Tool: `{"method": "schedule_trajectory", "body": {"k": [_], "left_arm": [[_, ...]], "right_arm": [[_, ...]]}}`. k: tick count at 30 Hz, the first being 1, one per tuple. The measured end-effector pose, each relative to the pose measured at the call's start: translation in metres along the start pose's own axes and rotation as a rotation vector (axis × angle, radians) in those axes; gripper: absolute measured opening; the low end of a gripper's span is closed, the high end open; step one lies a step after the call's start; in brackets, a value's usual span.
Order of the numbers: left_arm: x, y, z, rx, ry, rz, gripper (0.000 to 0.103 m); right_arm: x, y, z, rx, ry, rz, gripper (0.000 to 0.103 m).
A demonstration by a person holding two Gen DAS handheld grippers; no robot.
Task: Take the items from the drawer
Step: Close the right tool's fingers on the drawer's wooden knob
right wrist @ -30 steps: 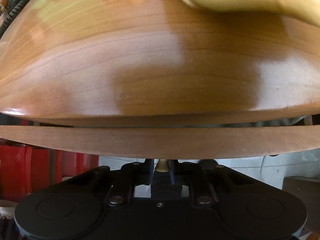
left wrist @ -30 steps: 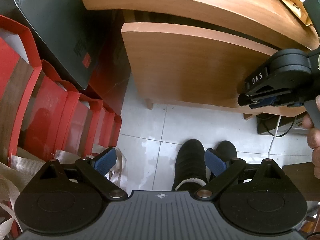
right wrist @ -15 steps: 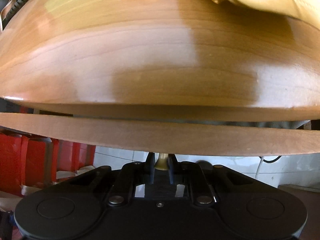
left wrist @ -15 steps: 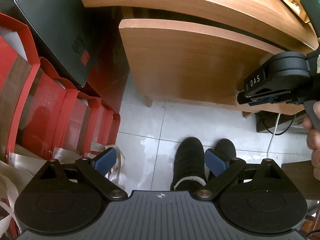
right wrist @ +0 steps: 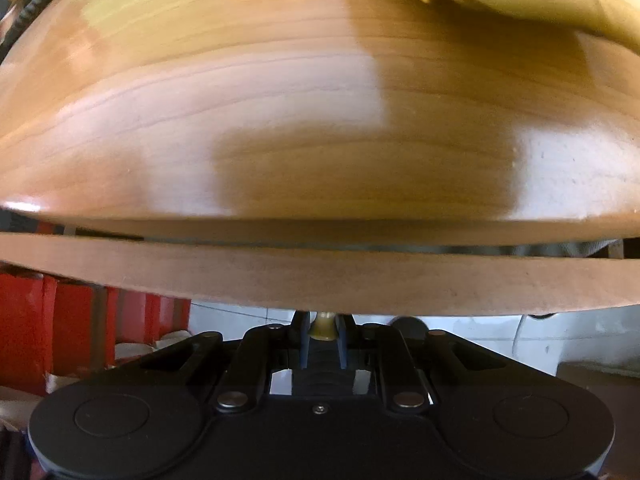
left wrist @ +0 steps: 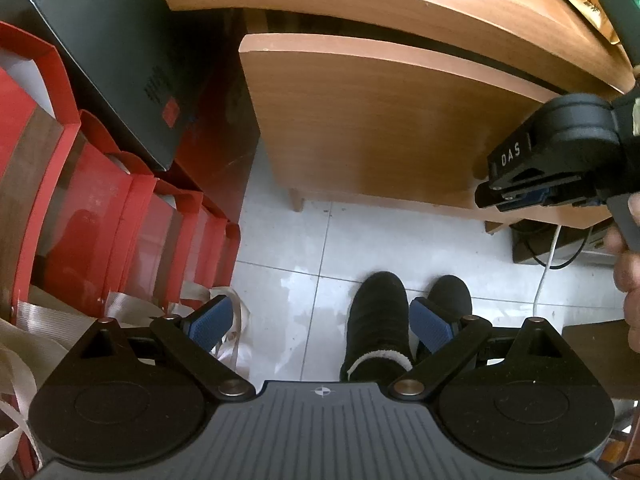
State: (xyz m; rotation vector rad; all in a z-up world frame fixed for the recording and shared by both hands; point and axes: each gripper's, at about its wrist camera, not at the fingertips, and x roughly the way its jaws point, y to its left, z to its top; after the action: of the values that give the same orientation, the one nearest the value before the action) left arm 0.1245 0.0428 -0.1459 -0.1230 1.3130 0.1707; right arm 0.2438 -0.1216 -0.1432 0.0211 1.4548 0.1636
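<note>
Drawer (left wrist: pixel 372 120) front stands out from under the wooden tabletop (left wrist: pixel 400 4), a dark gap showing above its top edge. Right gripper (right wrist: pixel 323 334) is clamped tight on the small brass knob (right wrist: pixel 322 326) at the drawer's face. Left gripper (left wrist: pixel 320 326) hangs low over the tiled floor (left wrist: pixel 360 240), jaws wide apart, holding nothing, beside the red bags (left wrist: pixel 132 220).

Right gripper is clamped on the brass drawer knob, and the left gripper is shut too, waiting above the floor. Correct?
Not quite. The left gripper is open, its blue pads wide apart above the floor, as the left wrist view shows. The right gripper is indeed clamped on the brass knob.
</note>
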Motion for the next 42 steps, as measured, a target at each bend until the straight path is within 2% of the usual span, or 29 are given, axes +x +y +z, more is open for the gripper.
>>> {"method": "schedule_trajectory", "body": {"k": [9,16,29,33,42], "left_arm": [[0.001,0.0,0.0,-0.007,0.006,-0.001,0.097],[0.003,0.002,-0.002,-0.003,0.009,-0.007,0.097],[0.001,0.004,0.0,0.003,0.004,-0.008,0.097],[0.002,0.003,0.0,0.004,0.006,-0.007,0.097],[-0.001,-0.004,0.002,0.022,0.0,-0.017,0.095]], "right_arm": [[-0.006,-0.009,0.006,0.032,-0.018,0.002,0.014],[-0.016,-0.01,0.009,-0.056,-0.03,-0.009,0.013],[-0.032,-0.03,0.023,-0.043,-0.022,0.015,0.014],[-0.038,-0.03,0.027,-0.081,-0.037,-0.01,0.014],[-0.06,-0.046,0.037,-0.098,-0.061,0.006,0.014]]}}
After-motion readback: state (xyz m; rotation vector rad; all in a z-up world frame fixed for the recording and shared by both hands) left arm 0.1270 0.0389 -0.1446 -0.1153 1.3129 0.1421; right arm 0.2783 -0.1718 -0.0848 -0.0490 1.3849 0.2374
